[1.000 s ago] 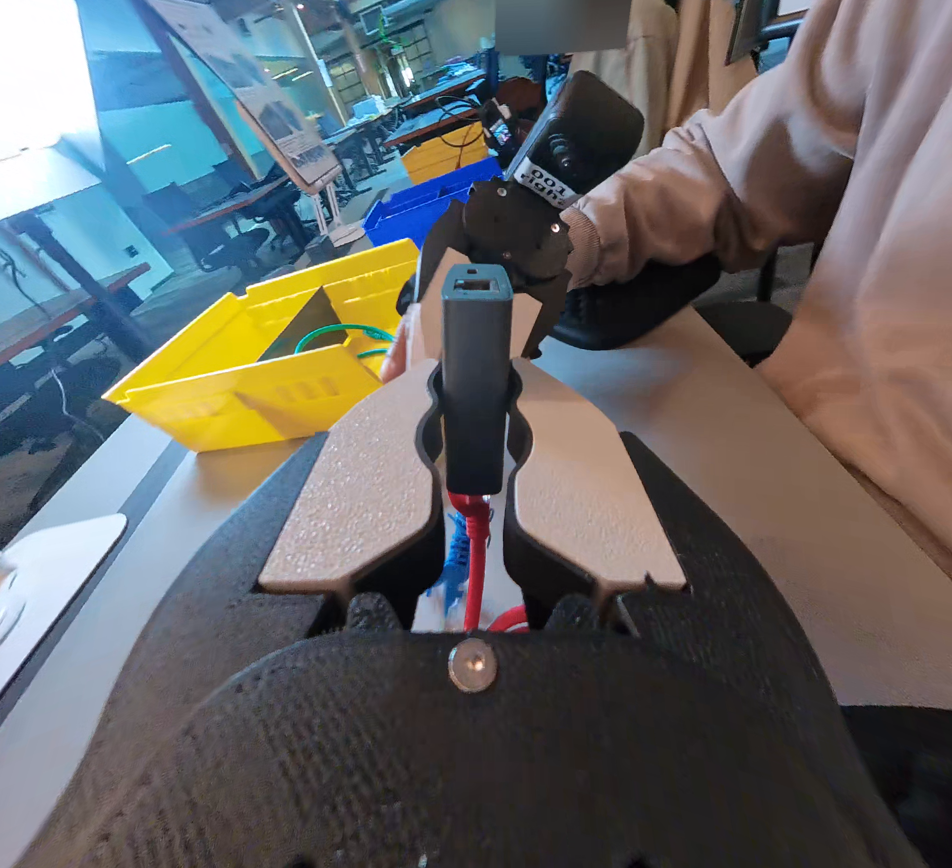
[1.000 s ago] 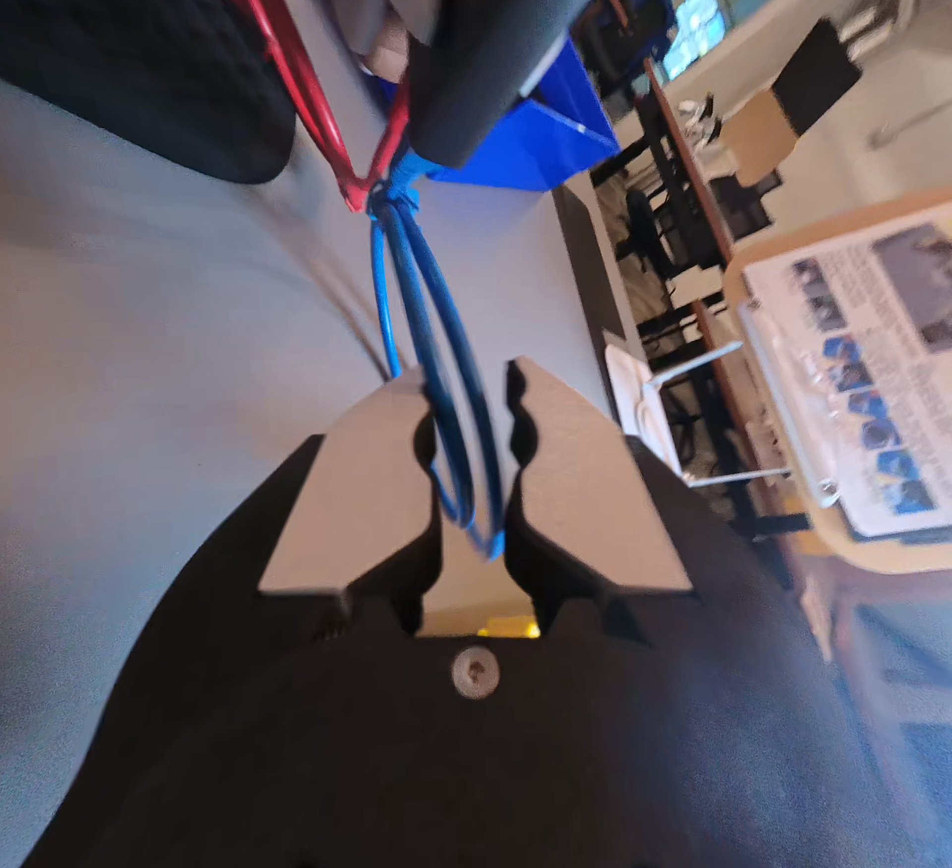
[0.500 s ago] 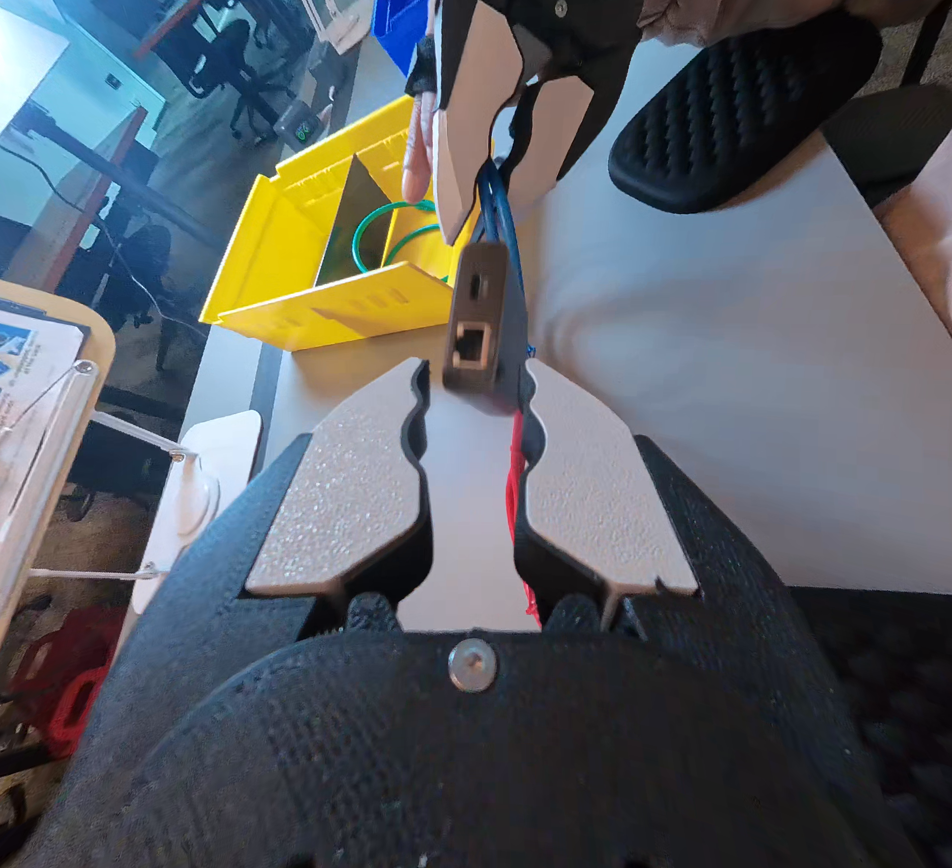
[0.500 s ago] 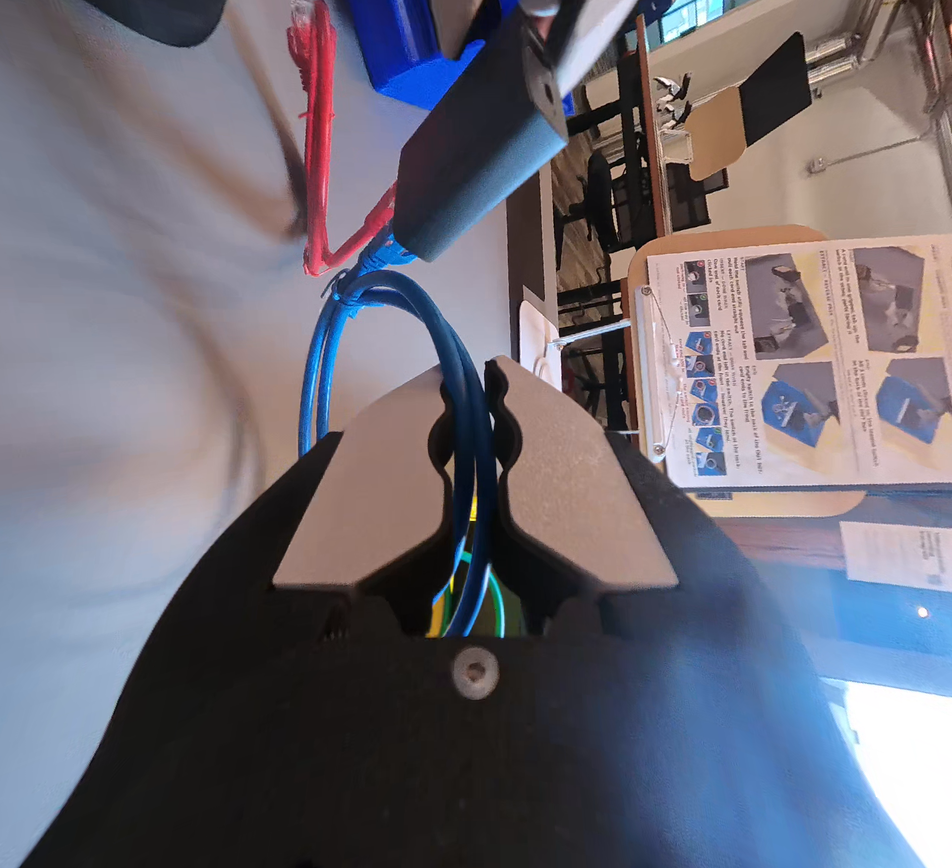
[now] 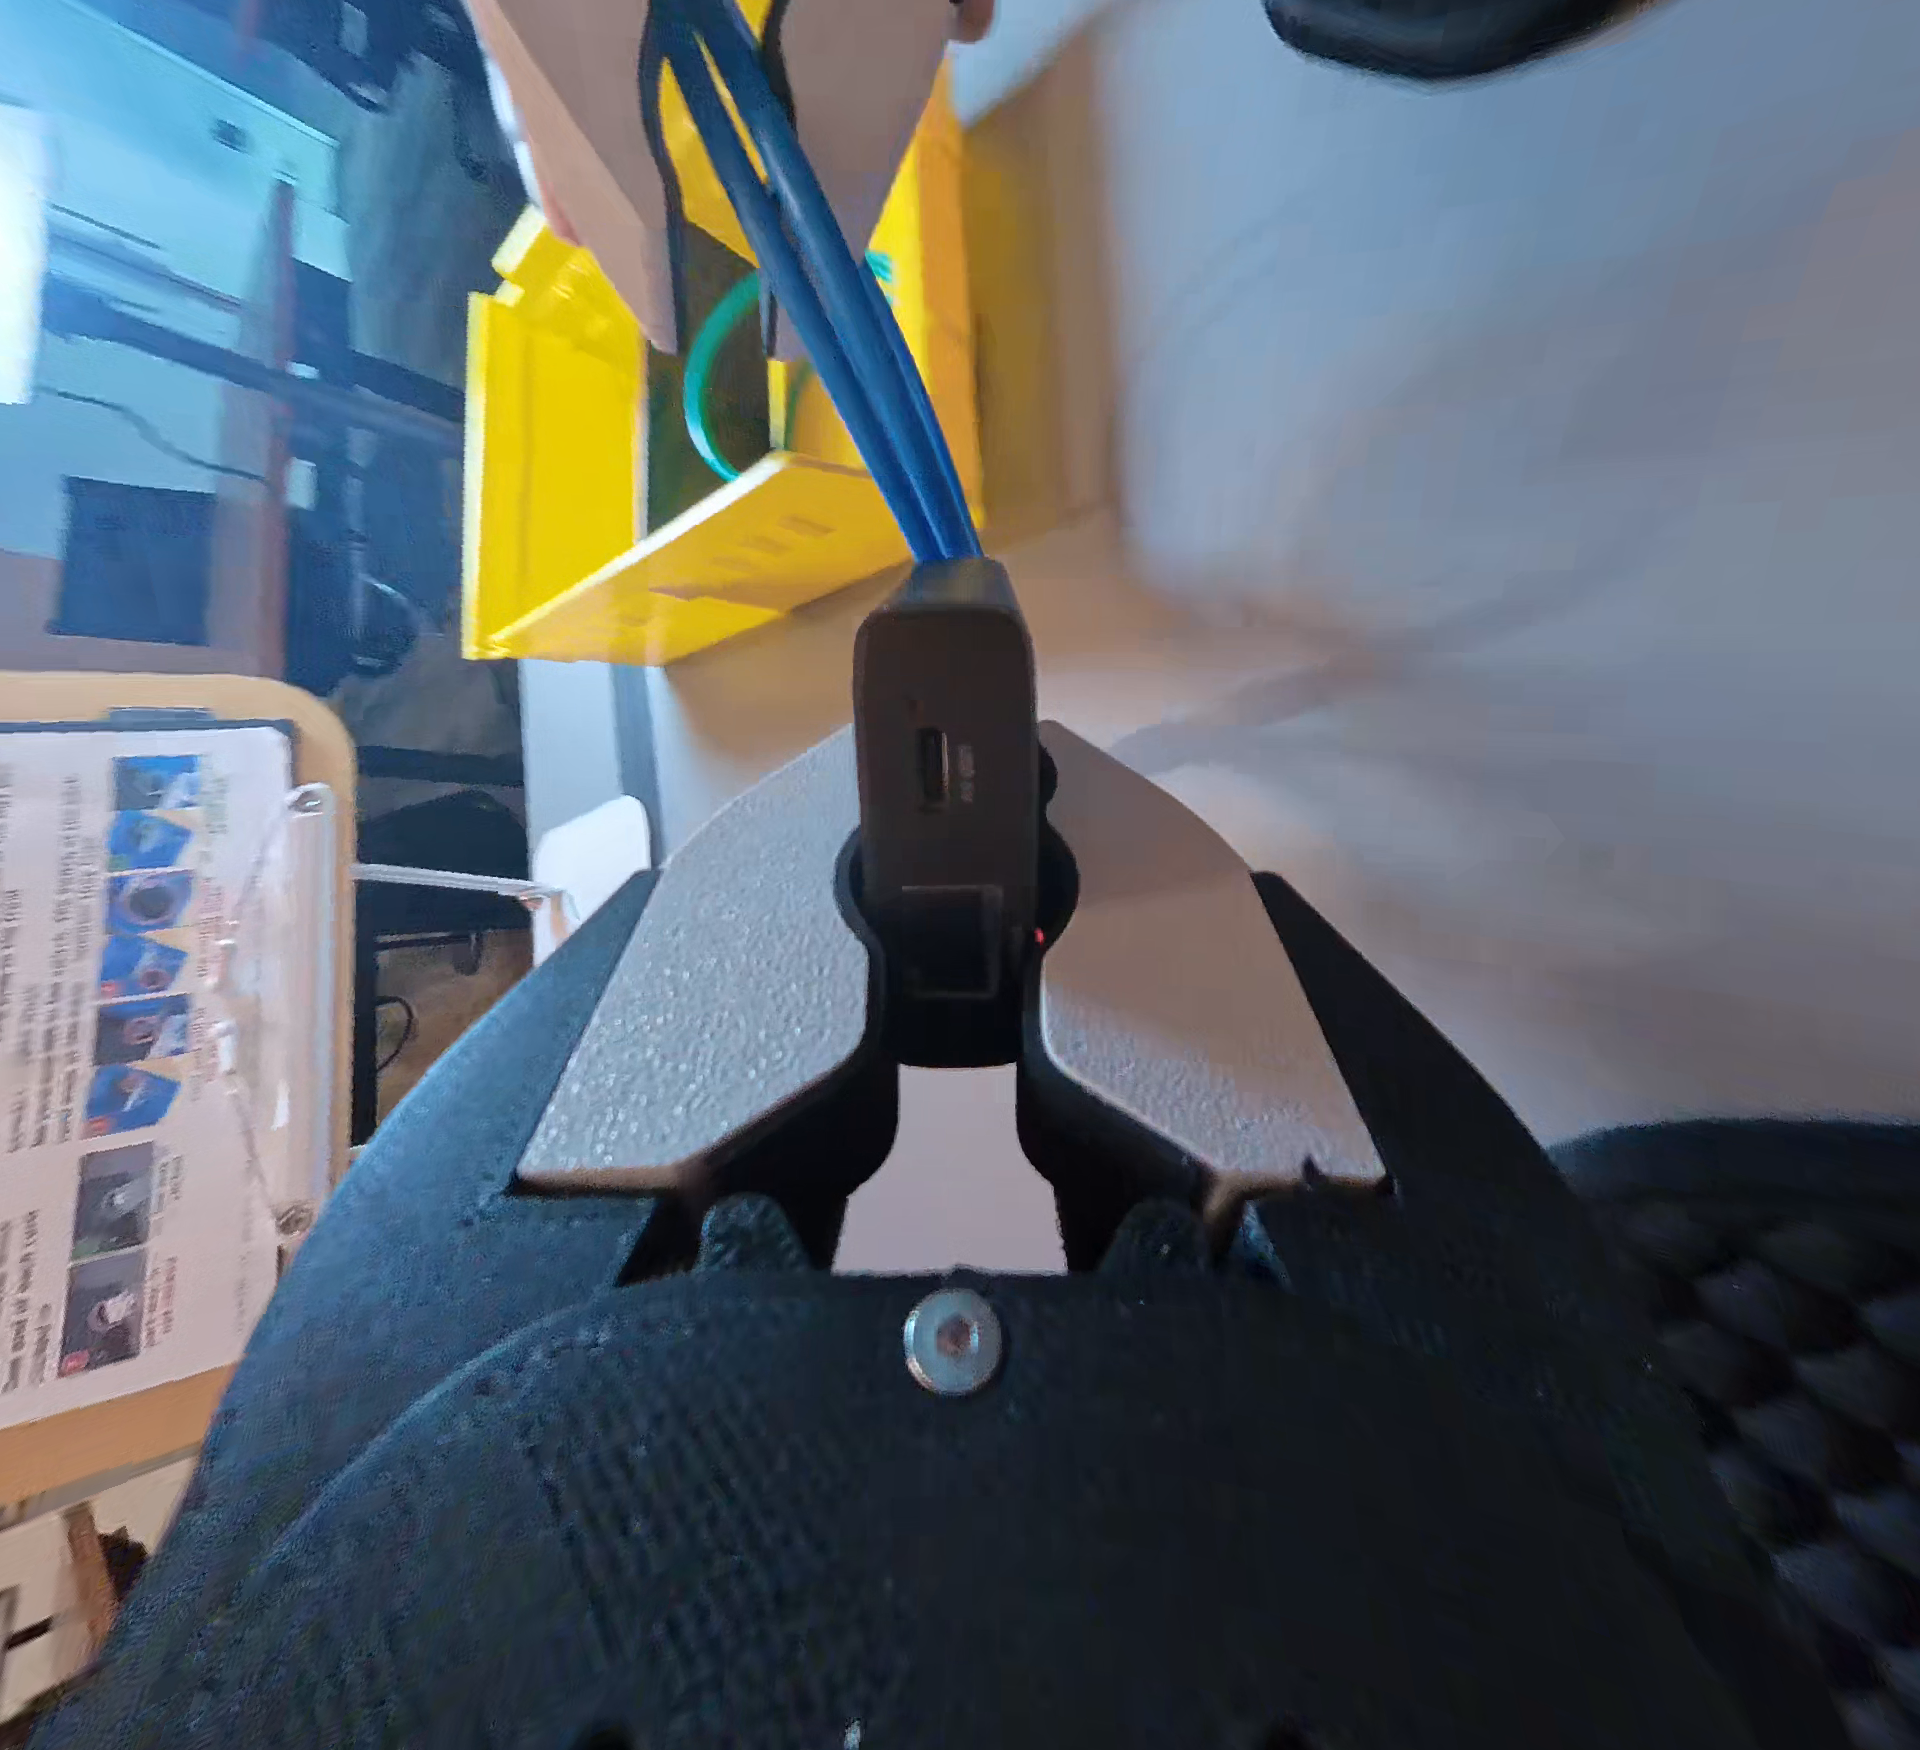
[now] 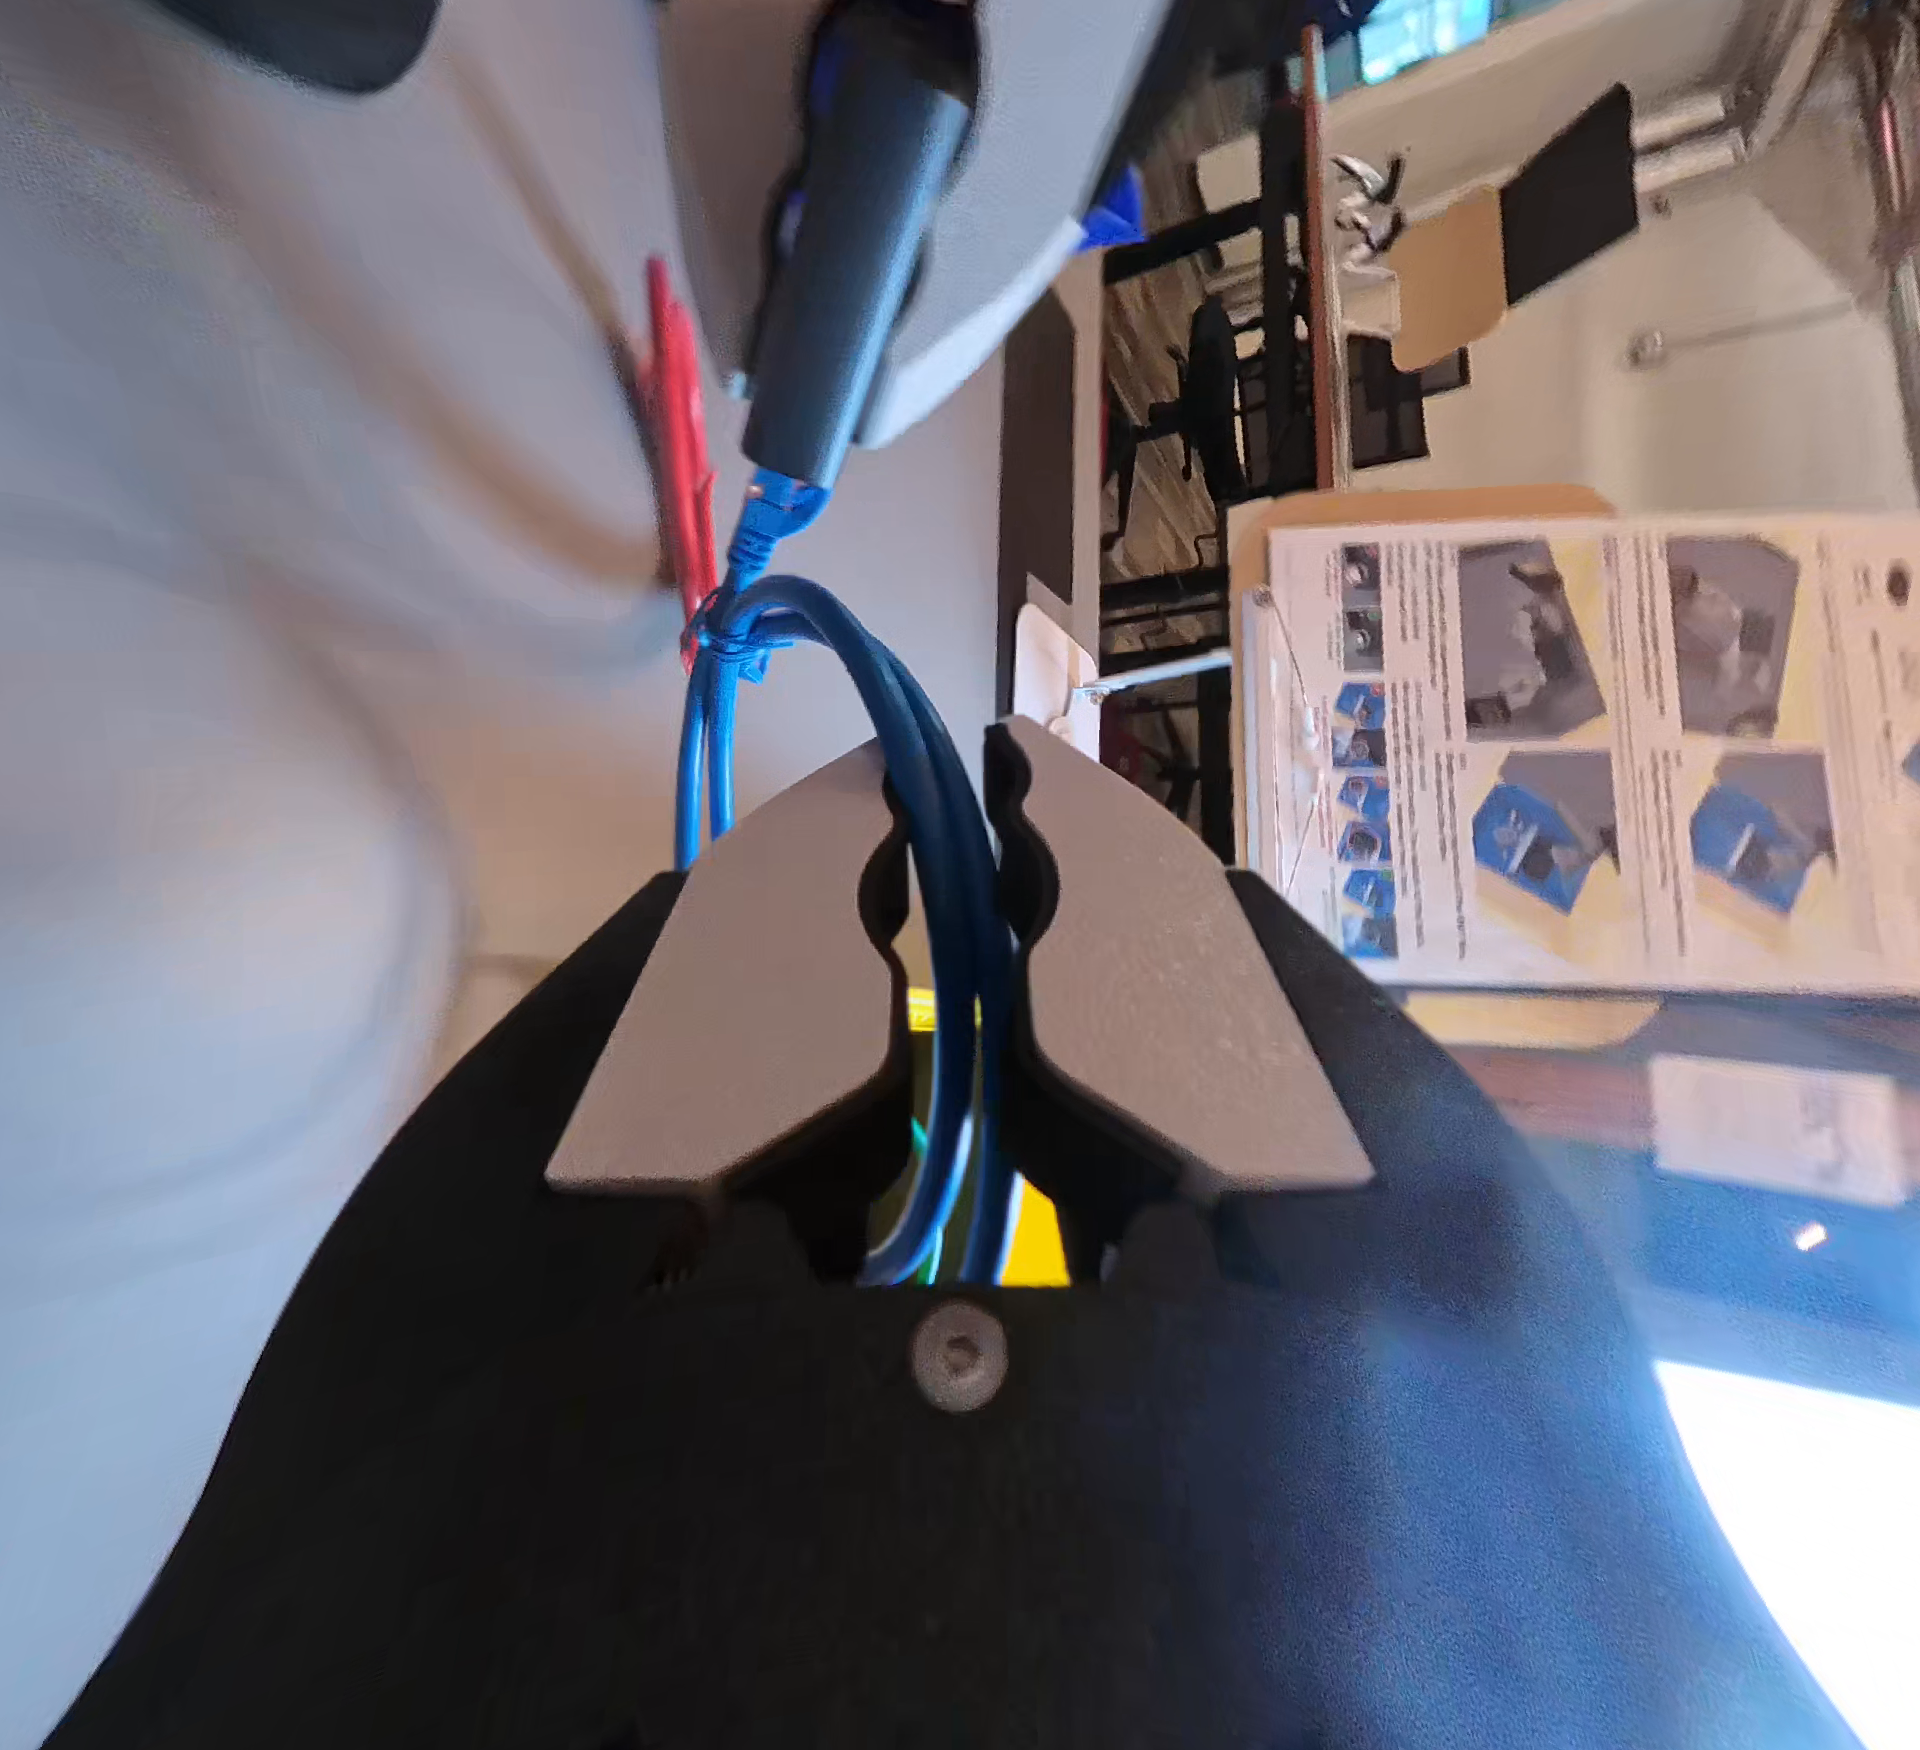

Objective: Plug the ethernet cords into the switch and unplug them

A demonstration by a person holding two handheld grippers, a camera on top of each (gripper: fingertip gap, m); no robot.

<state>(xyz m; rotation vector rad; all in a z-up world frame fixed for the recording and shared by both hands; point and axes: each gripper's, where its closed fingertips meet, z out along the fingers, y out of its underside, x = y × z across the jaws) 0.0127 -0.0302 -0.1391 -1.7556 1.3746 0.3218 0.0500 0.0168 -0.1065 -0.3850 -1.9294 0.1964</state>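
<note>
While the left gripper [image 5: 948, 879] pinched the dark switch [image 5: 943, 765] between its fingers above the bench [image 5: 1507, 412], the right gripper [image 6: 948, 843] was pressed together on the looped blue ethernet cord [image 6: 951, 827], whose plug [image 6: 774, 511] met the switch's end. A red cord [image 6: 675, 422] lay on the bench; a yellow bin [image 5: 665, 557] sat at its far edge.

switch [image 5: 943, 744]: matt dark plastic | yellow bin [image 5: 582, 495]: glossy plastic | table [image 5: 1455, 412]: smooth

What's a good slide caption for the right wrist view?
Right gripper shut on blue ethernet cord, still plugged into dark switch held by left gripper.
</note>
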